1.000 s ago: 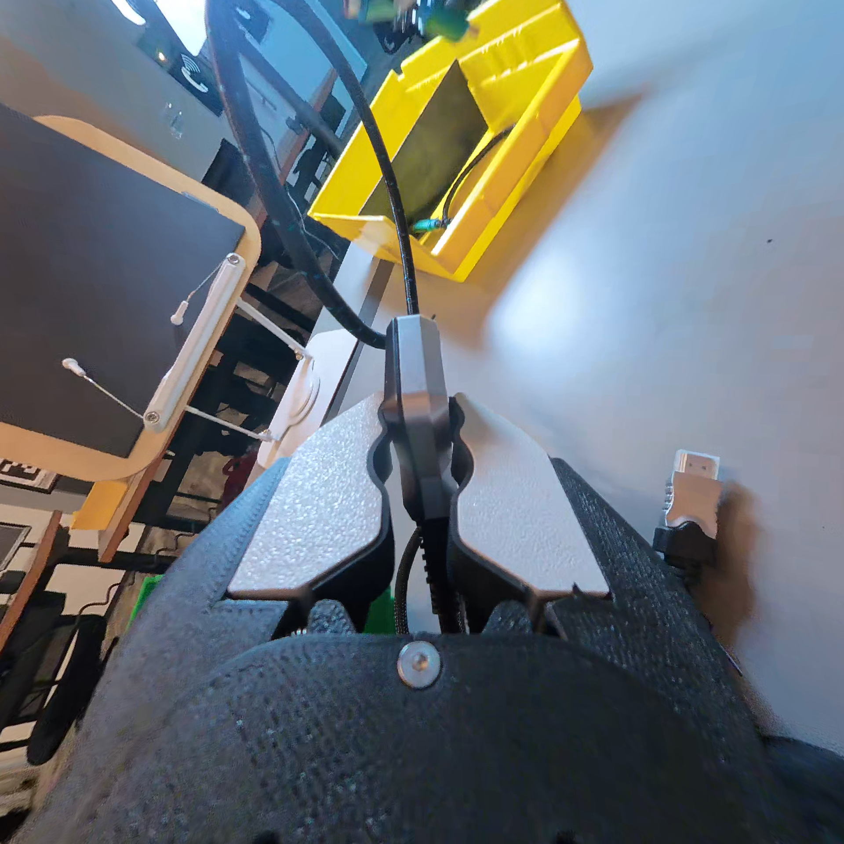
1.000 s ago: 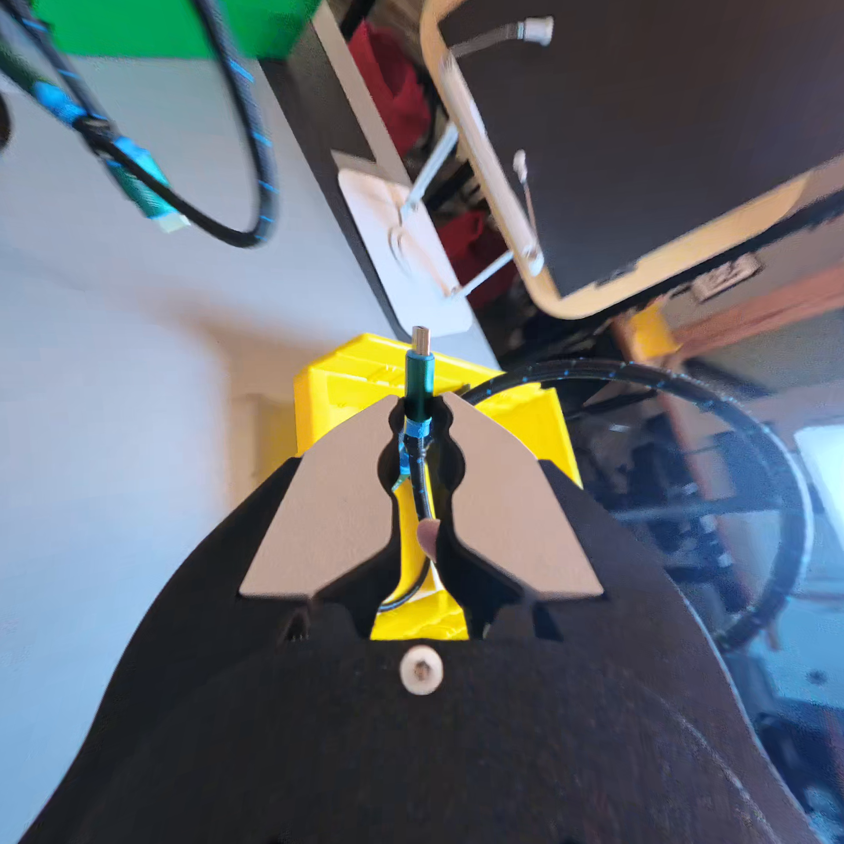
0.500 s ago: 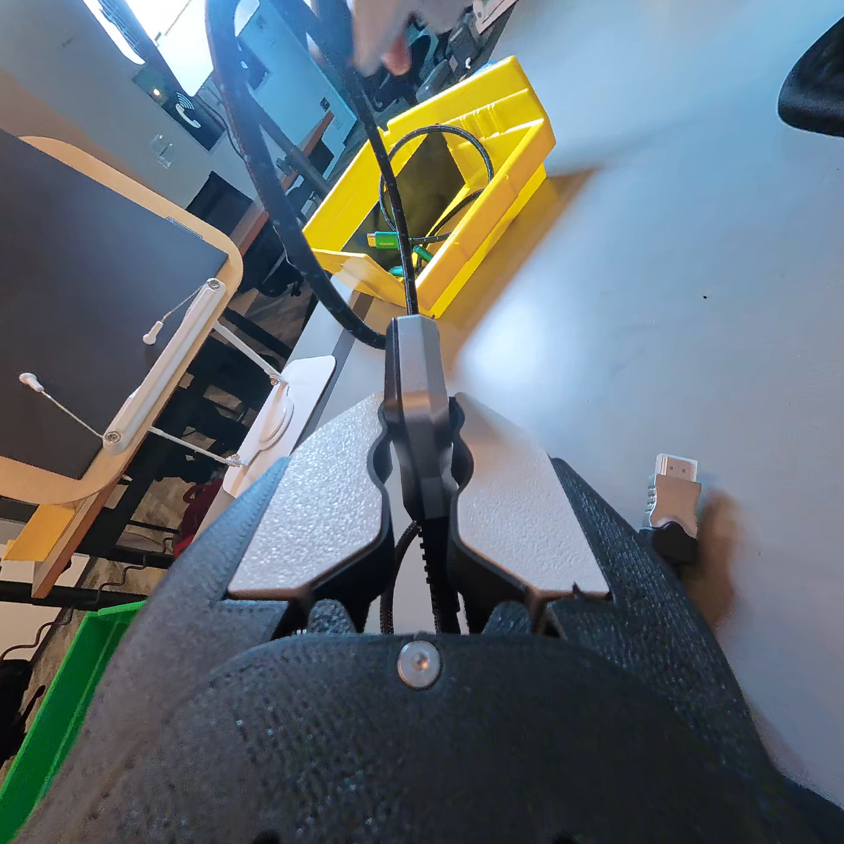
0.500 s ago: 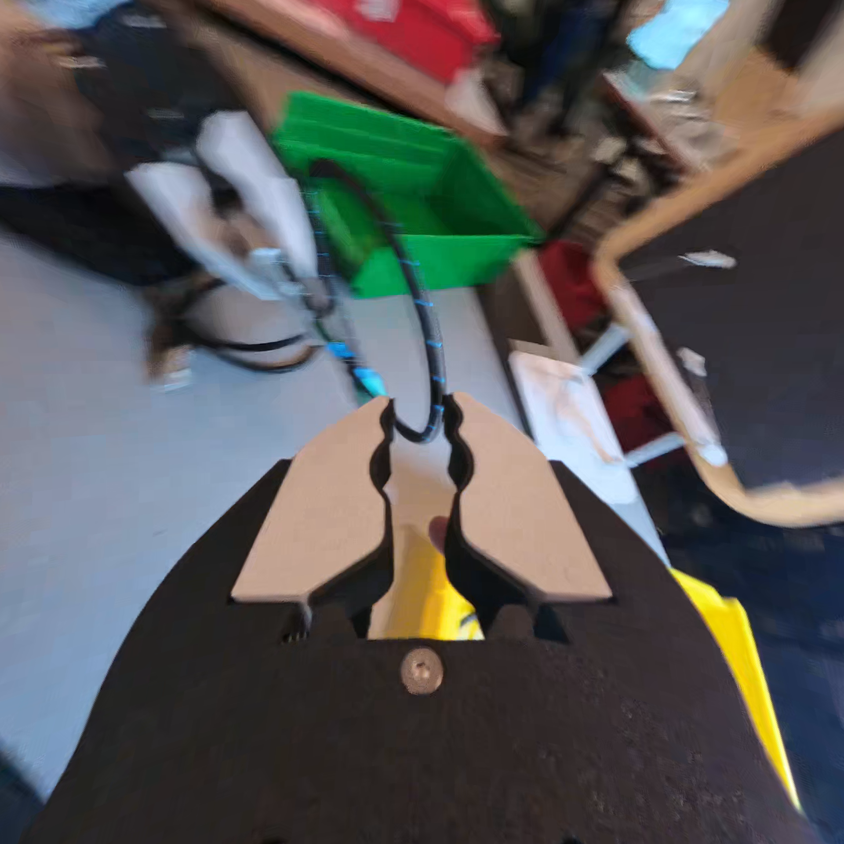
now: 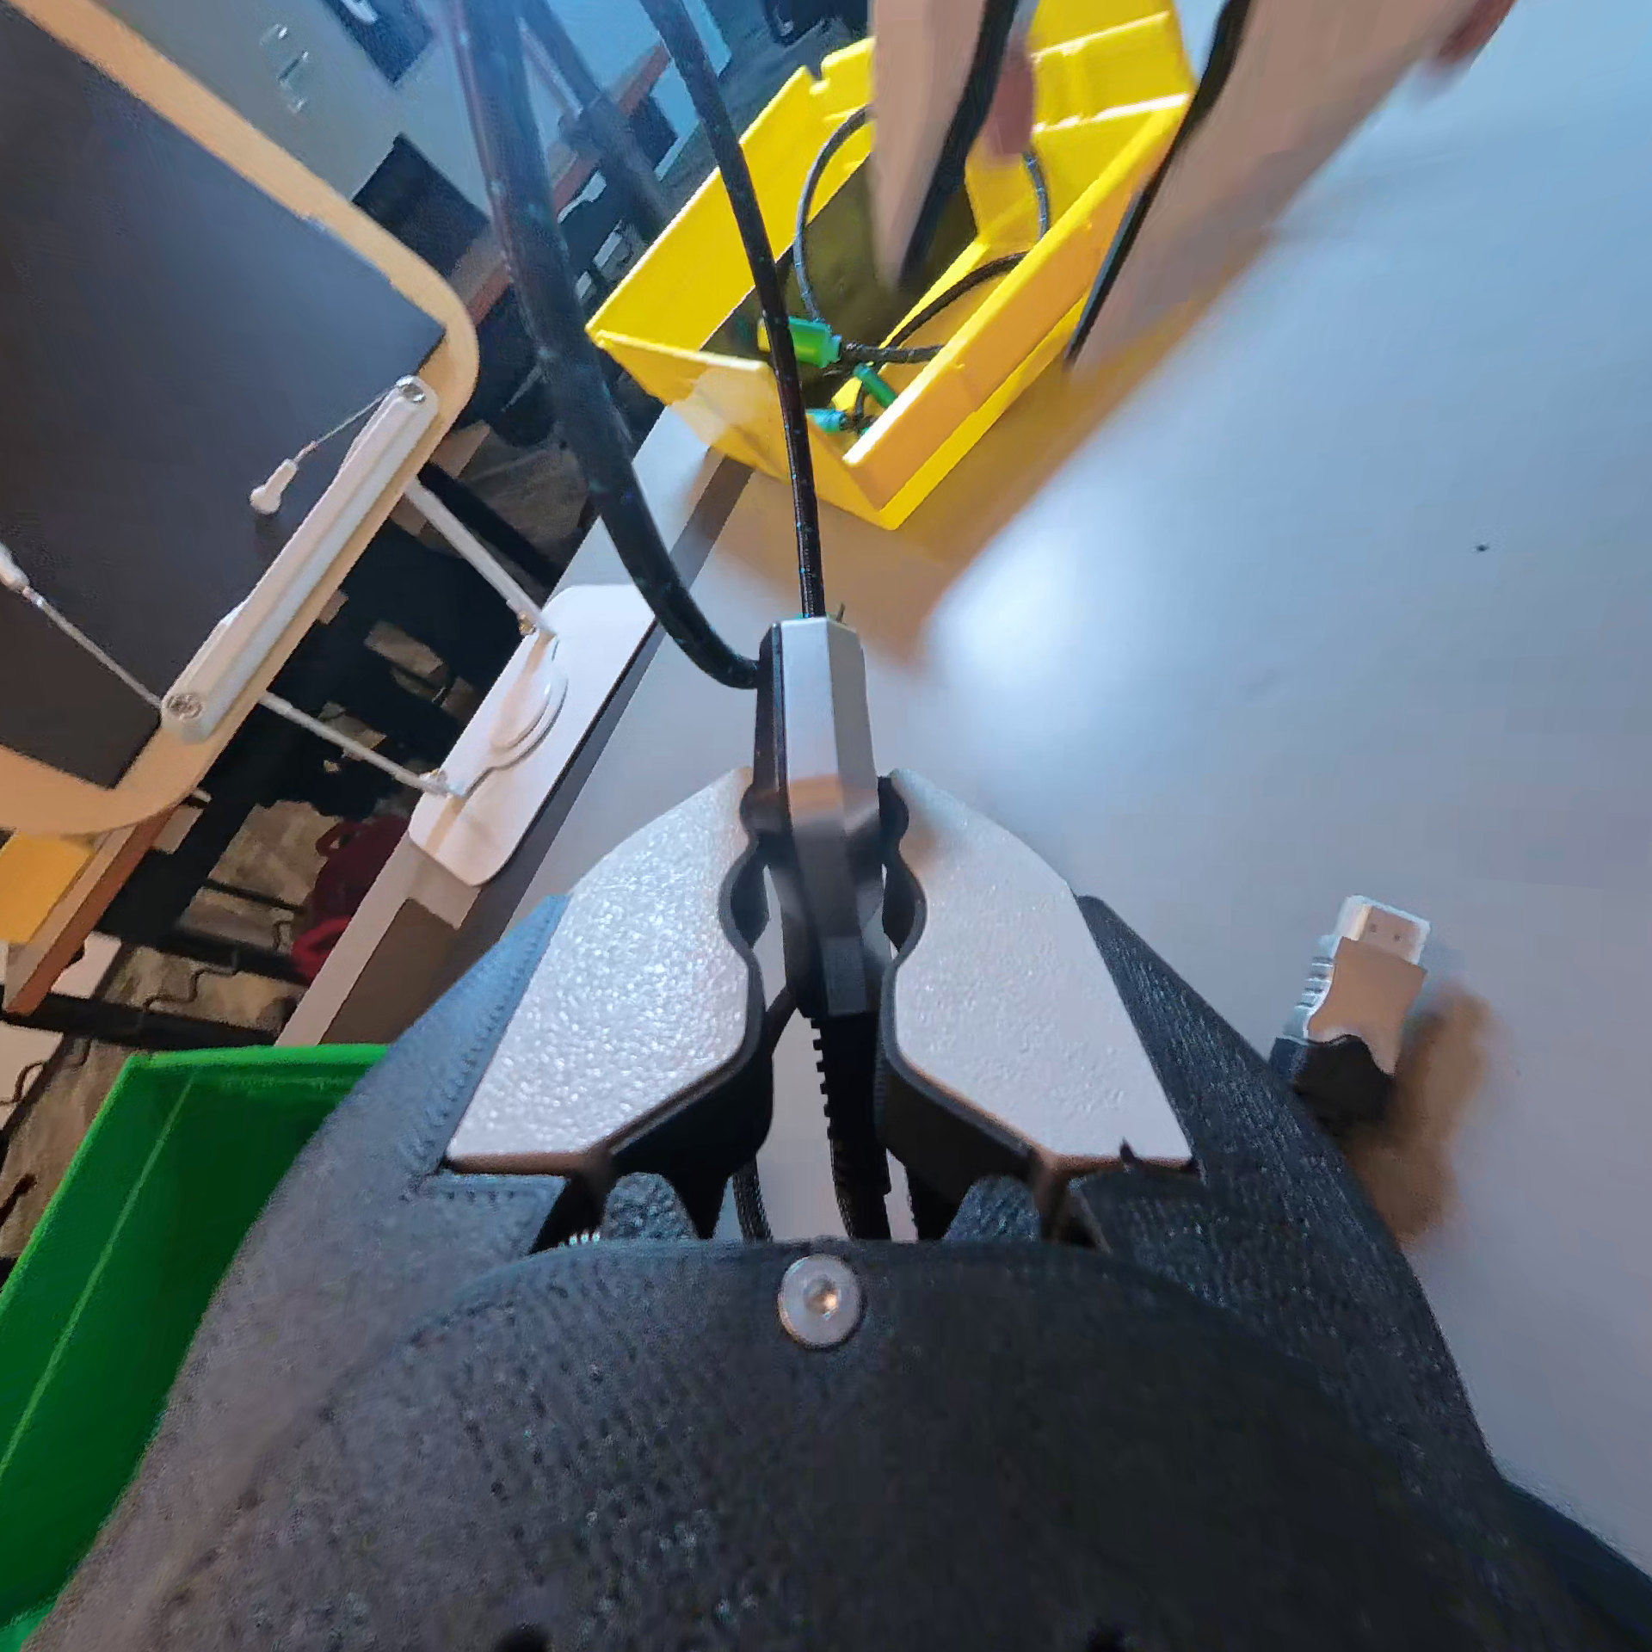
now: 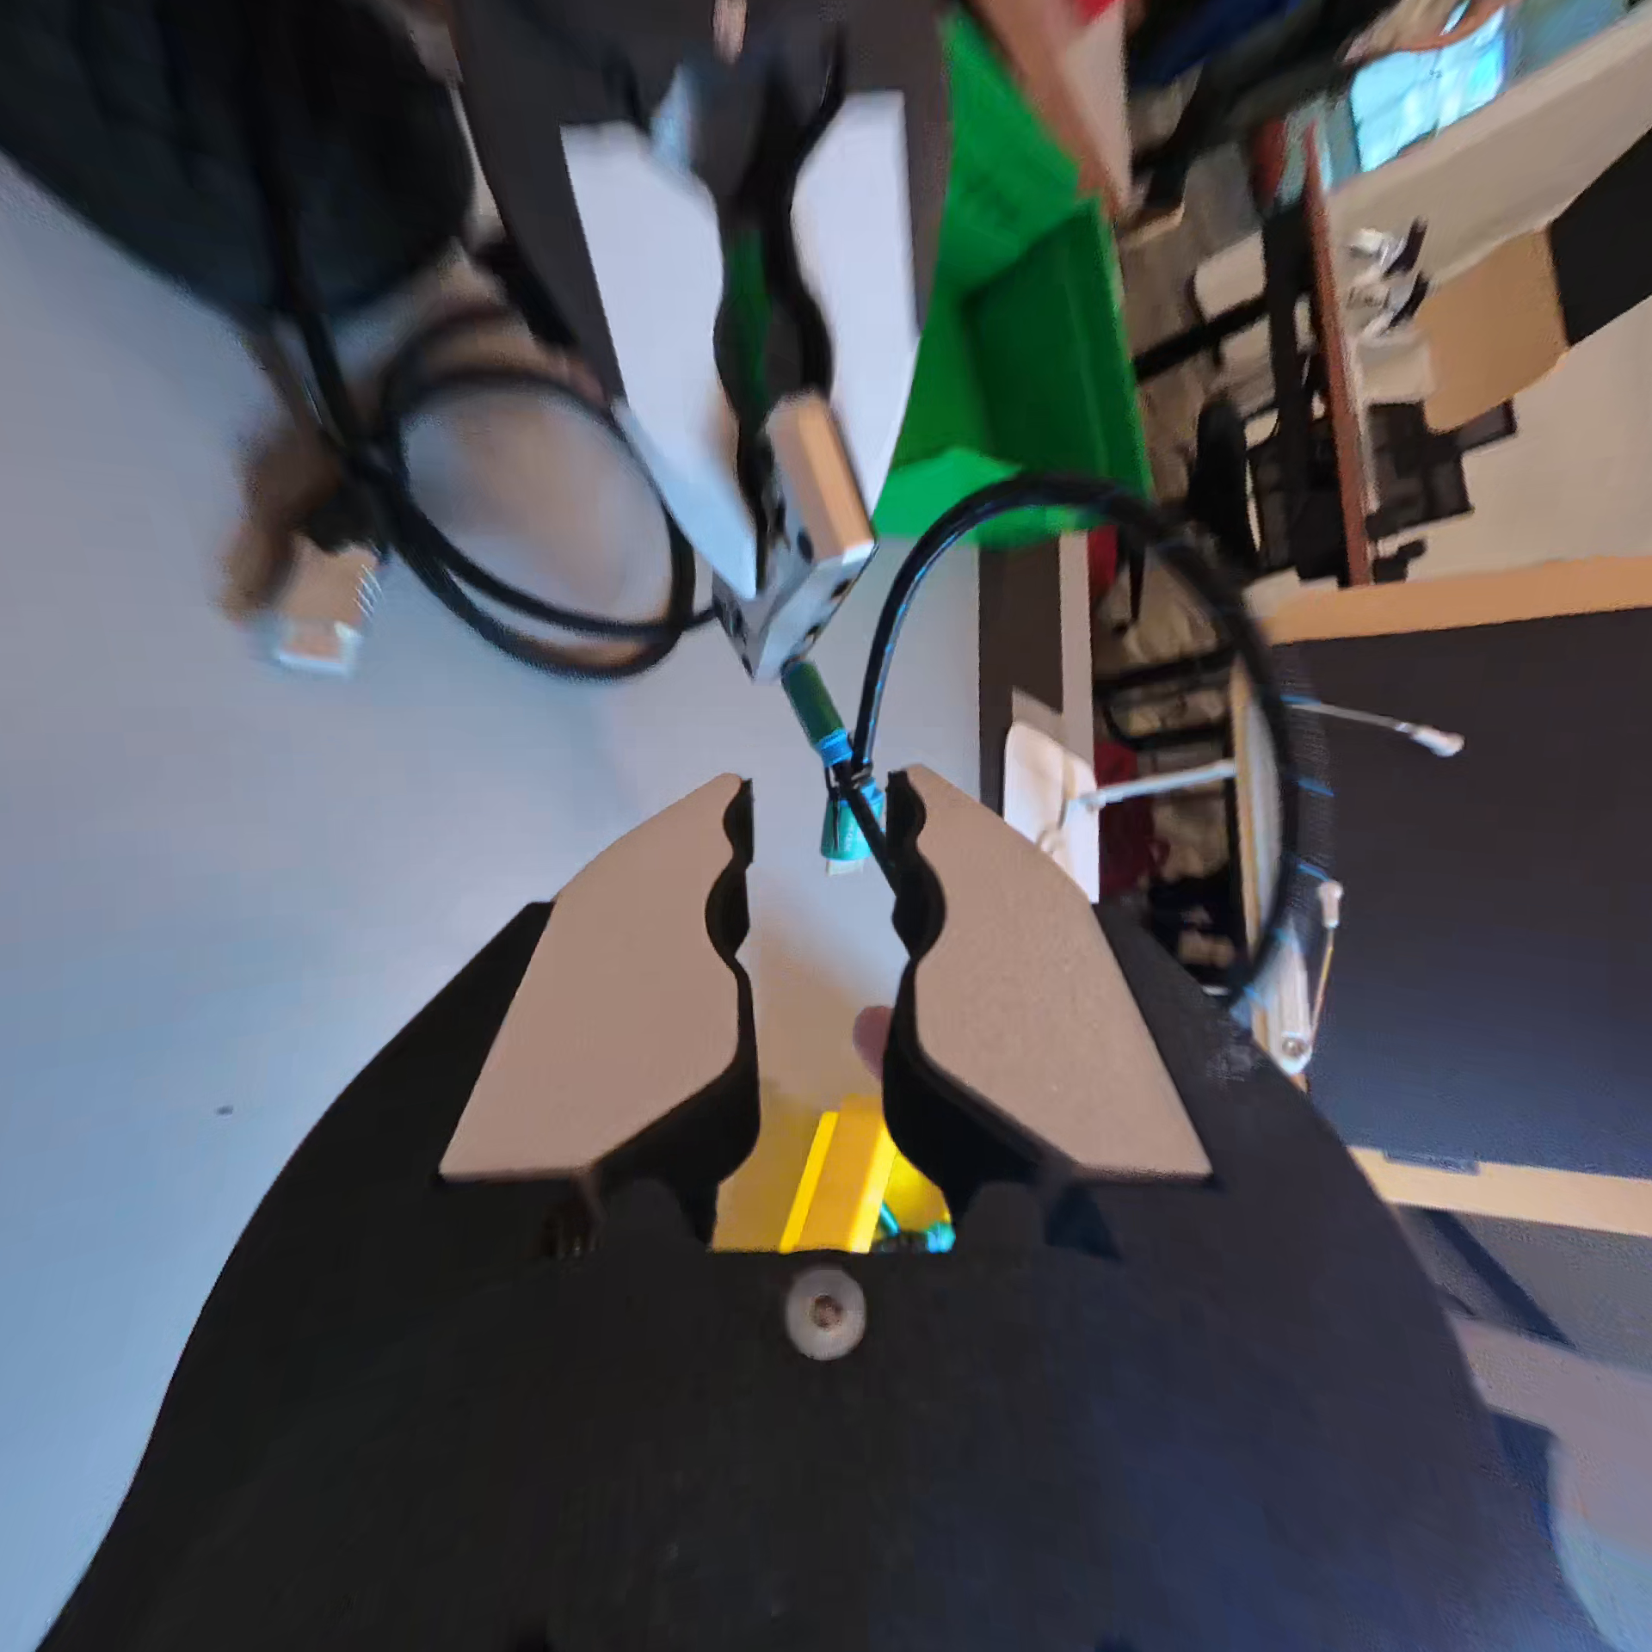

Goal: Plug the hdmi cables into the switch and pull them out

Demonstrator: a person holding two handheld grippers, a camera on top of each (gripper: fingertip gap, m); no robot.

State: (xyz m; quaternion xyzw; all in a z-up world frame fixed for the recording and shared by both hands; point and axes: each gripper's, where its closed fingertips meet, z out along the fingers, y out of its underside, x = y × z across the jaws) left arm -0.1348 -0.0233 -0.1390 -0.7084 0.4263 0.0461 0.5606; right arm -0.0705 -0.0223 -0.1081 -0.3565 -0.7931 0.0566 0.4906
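The left hand-held gripper [image 5: 818,840] clenches the grey switch [image 5: 813,715] above the table [image 5: 1251,626] near its edge. Only the right wrist view shows the right hand-held gripper [image 6: 818,796] spread, a green-tipped hdmi cable [image 6: 813,706] plugged into the switch.

HDMI switch [image 5: 809,715]: slim grey-and-black body, held edge-on and raised above the table, with two black cables leaving its far end toward 12 o'clock; from the right wrist view the switch [image 6: 787,599] appears silver, blurred, with a green-shelled plug [image 6: 812,706] seated at its 6 o'clock end. Loose silver HDMI plug [image 5: 1359,983]: lies flat on the table at 3 o'clock of the switch, well apart, its connector end pointing toward 12 o'clock.
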